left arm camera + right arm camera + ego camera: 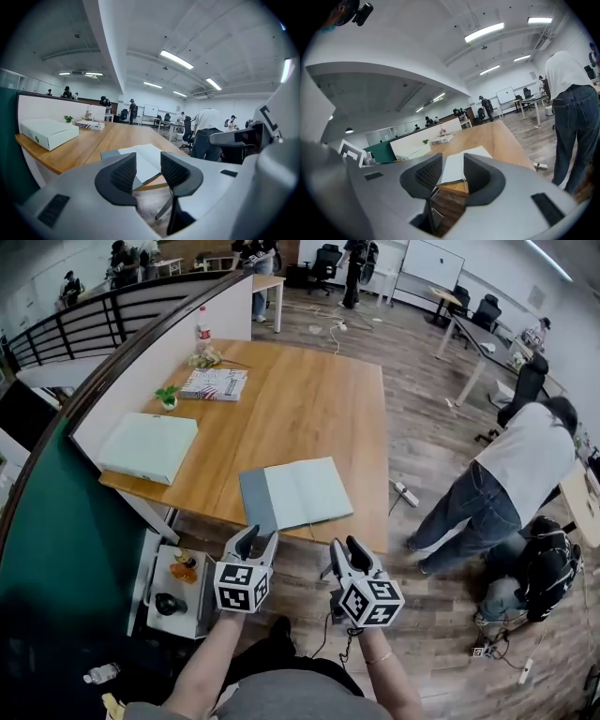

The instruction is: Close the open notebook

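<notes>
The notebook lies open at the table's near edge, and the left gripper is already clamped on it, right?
No: the left gripper is open and empty, short of the table, as the left gripper view shows. The notebook does lie open at the near edge.

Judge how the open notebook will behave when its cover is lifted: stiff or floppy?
The notebook lies flat and thin, so probably light and apt to slide on the smooth table. Its grey cover lies flat, likely fairly stiff.
</notes>
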The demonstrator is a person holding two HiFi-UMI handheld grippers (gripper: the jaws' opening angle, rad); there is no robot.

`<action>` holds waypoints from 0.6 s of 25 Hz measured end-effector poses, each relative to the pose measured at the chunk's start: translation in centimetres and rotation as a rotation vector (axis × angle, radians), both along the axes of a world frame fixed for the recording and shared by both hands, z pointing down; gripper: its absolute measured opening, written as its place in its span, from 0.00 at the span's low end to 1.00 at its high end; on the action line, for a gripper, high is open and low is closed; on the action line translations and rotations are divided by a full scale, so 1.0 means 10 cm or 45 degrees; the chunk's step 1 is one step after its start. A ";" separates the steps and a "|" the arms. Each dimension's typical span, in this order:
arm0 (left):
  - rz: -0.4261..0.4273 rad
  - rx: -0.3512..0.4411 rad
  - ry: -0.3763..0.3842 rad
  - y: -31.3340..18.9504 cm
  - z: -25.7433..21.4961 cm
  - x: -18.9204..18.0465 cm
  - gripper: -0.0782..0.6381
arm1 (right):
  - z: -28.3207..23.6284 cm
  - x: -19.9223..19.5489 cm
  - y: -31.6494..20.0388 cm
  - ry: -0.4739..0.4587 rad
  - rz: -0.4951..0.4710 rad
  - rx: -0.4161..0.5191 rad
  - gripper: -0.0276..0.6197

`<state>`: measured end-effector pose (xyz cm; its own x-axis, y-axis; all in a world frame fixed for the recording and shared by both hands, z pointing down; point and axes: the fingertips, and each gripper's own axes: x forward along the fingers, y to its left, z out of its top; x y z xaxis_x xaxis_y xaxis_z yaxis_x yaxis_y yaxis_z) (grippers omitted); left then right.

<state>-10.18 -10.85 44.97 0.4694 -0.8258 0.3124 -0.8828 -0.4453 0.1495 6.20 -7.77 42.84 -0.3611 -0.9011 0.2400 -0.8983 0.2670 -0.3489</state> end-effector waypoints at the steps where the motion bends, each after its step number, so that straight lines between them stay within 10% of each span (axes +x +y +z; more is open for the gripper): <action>1: 0.004 0.000 0.003 -0.05 0.00 -0.02 0.32 | 0.00 -0.03 -0.05 0.004 0.002 -0.001 0.25; 15: 0.005 -0.047 0.026 -0.28 0.11 -0.19 0.32 | 0.02 -0.18 -0.38 0.017 0.017 -0.013 0.25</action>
